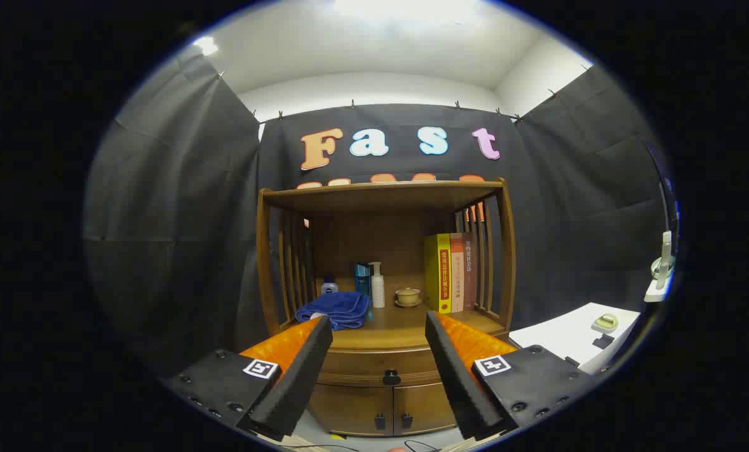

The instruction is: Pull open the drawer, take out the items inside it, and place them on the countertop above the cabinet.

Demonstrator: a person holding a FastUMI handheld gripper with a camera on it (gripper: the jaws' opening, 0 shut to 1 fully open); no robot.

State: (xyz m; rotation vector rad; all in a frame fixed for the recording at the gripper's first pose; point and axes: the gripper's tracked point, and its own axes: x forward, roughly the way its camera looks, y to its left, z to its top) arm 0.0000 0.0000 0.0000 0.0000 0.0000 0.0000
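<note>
The gripper (379, 326) faces a wooden cabinet (383, 301) standing against the booth's dark cloth wall, and its fingers are spread wide apart with nothing held between them.

On the countertop (399, 323), starting at the left, a small bottle with a dark cap (329, 285) stands near the slatted side. Just in front of it lies a folded blue towel (339, 309), close to the tip of the left finger (299, 370). Next come a blue bottle (363, 278) and a white pump bottle (378, 285), standing upright and just beside each other. To their right sits a small lidded cup on a saucer (407, 296). Then a row of books (451, 273) stands upright against the right slats.

Below the countertop, between the two fingers, the drawer (383, 364) is shut, with its dark knob (391, 377) on the front. What it holds cannot be seen. Beneath it are two cabinet doors (390, 408) with small dark handles, also shut.

Past the right finger (459, 370), well apart from the cabinet, a white table (569, 336) carries a small pale object (605, 322).
</note>
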